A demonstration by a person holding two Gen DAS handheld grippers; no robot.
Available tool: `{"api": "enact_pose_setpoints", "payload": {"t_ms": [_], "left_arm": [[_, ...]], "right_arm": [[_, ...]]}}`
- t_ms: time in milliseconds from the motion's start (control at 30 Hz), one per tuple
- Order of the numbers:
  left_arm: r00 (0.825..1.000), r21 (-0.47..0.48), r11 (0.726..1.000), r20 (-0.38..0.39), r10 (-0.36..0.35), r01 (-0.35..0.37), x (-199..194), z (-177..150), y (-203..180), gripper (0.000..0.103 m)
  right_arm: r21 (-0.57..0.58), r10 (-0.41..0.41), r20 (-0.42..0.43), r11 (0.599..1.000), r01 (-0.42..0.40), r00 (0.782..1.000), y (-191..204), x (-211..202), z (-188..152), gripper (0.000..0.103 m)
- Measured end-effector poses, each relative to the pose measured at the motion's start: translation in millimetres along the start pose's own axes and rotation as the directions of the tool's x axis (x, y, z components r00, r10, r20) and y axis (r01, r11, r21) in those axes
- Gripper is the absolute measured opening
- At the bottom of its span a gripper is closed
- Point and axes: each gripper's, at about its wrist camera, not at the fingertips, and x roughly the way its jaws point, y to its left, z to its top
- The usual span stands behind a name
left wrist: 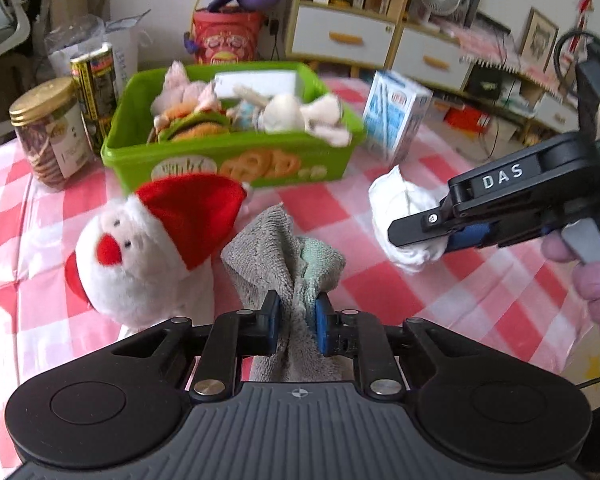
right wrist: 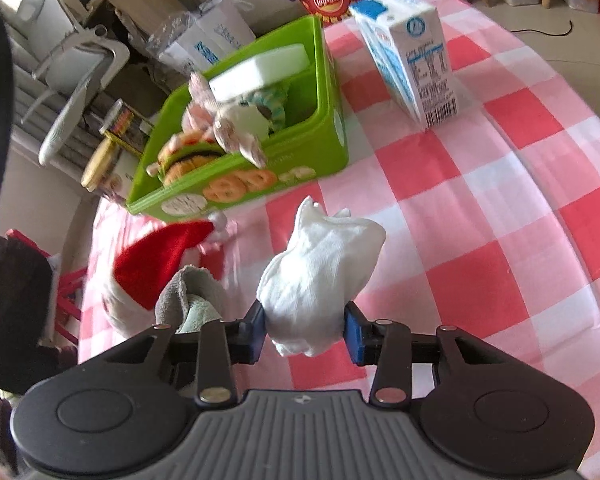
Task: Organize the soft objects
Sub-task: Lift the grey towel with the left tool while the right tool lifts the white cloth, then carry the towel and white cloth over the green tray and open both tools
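Observation:
My left gripper (left wrist: 296, 322) is shut on a bunched grey and mint towel (left wrist: 268, 248), which stands up between its blue pads over the checked tablecloth. My right gripper (right wrist: 305, 333) is shut on a crumpled white sock (right wrist: 320, 272); from the left wrist the right gripper (left wrist: 420, 240) and the sock (left wrist: 396, 200) show at the right. A Santa plush (left wrist: 140, 264) with a red hat lies just left of the towel. Behind them stands a green box (left wrist: 180, 160) holding several plush toys and a white block. In the right wrist view the green box (right wrist: 332, 120) sits at upper left.
A blue and white milk carton (left wrist: 396, 120) stands right of the box. A gold-lidded cookie jar (left wrist: 48, 132) and a yellow can (left wrist: 94, 80) stand to its left. The carton (right wrist: 412, 52) is beyond the sock. A person's hand (left wrist: 596, 280) holds the right gripper.

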Motion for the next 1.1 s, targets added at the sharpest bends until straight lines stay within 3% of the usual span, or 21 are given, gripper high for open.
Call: {"api": "enact_pose_setpoints", "payload": {"t_ms": [333,567,700,867,1100], "left_arm": [[0.991,-0.118,0.992,0.134,-0.023,0.039,-35,29,22,0.016],[0.984,-0.132,0.991,0.175,0.044,-0.021,-41,71,48,0.016],[0.980,-0.118,0.989,0.173,0.103,-0.084,-24,100,57,0.016],[0.973,-0.071,0.983,0.148,0.180,-0.171,12,127,69,0.016],[0.967,-0.019,0.970,0.081,0.243,-0.242,65,141,84,0.016]], "right_arm": [[-0.018,0.048,0.147,0.999,-0.046,0.988,17,-32,16,0.024],[-0.072,0.032,0.254,0.997,-0.014,0.967,30,-46,48,0.024],[-0.082,0.028,0.272,0.997,-0.006,0.962,38,-34,69,0.024],[-0.141,-0.037,0.269,0.987,0.077,0.963,48,-3,81,0.024],[-0.202,-0.109,0.266,0.965,0.166,0.958,45,31,91,0.024]]}}
